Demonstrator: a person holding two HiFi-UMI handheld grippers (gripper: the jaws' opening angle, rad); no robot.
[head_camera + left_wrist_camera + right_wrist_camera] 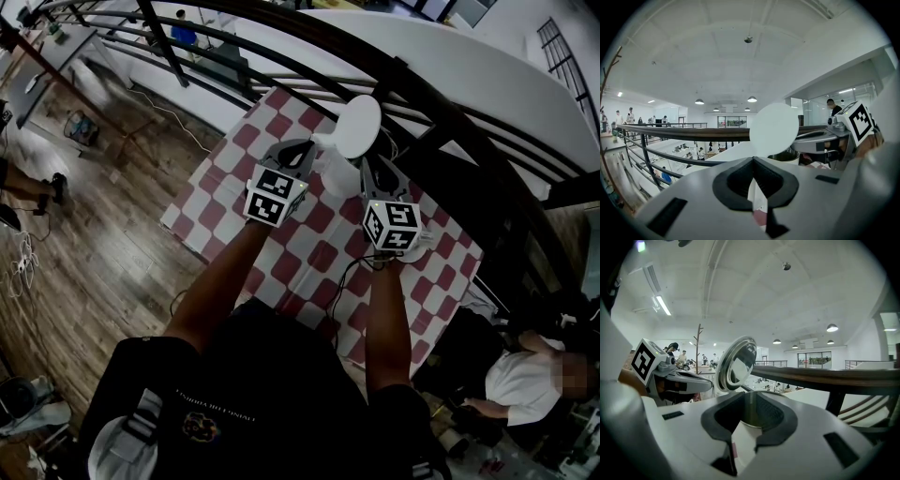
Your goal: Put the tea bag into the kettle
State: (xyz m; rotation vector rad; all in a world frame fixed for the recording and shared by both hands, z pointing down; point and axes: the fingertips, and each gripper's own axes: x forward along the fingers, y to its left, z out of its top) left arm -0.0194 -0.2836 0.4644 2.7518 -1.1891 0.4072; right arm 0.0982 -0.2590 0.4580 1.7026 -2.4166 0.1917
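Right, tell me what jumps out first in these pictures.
The white kettle stands on the red-and-white checked cloth, its round lid flipped upright; the right gripper view shows the lid's mirrored underside. The left tool and right tool flank it, each bearing a black-and-white marker cube. Just beyond, a dark railing overlooks a lower floor.

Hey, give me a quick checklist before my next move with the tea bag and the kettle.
1. The lid of the kettle is open: ok, swung up.
2. The right hand-held gripper is at the kettle's mouth: ok, the mouth shows between its jaws.
3. Tea bag free of those jaws: cannot tell; they stand apart, with a white piece between them.
4. The left hand-held gripper steadies the kettle: cannot tell; its jaws are together below the lid.
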